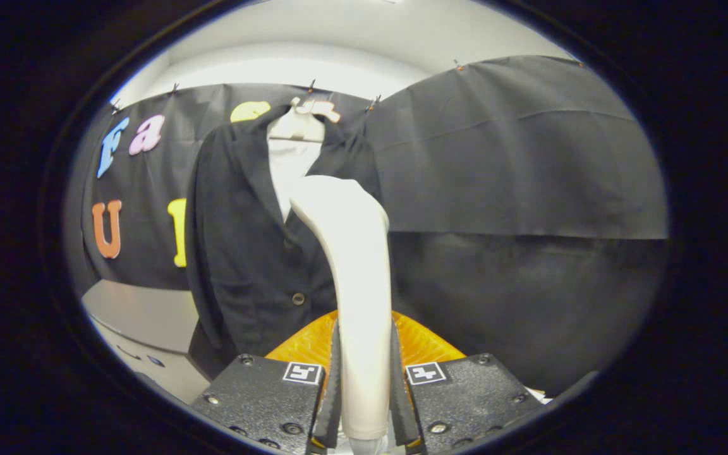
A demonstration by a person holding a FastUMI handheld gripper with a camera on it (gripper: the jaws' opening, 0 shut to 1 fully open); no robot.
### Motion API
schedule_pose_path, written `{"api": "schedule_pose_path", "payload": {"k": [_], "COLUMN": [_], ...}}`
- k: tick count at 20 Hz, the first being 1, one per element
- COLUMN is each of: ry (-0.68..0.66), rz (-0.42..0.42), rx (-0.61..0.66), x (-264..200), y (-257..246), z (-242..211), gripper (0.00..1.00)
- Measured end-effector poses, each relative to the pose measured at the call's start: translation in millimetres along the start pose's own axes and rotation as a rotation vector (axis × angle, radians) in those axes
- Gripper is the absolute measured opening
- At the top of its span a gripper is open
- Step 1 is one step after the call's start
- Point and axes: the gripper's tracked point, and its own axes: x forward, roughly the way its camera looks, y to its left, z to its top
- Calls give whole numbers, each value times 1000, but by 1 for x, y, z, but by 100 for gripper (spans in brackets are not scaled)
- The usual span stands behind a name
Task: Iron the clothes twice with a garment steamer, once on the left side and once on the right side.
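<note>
Tool [364,404] pinching the steamer [354,265] by its handle, head raised near the hanging jacket [244,253]; the approach seems underway, needing contact for a downward stroke.

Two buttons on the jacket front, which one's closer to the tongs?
The lower button, the lighter round one beside the steamer handle just above the tongs. The upper button is dark, higher near the lapels. Tongs are shut on the steamer.
</note>
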Motion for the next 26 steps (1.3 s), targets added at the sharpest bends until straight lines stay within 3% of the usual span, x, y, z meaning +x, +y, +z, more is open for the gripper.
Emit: {"api": "schedule_pose_path", "payload": {"k": [3,11,16,26], "ry": [-69,-157,-259,-317], "rz": [23,144,173,219], "rx": [55,120,122,75], "x": [6,86,120,184], "y": [-9,-19,-22,2], "z": [39,107,163,222], "gripper": [35,35,35,35]}}
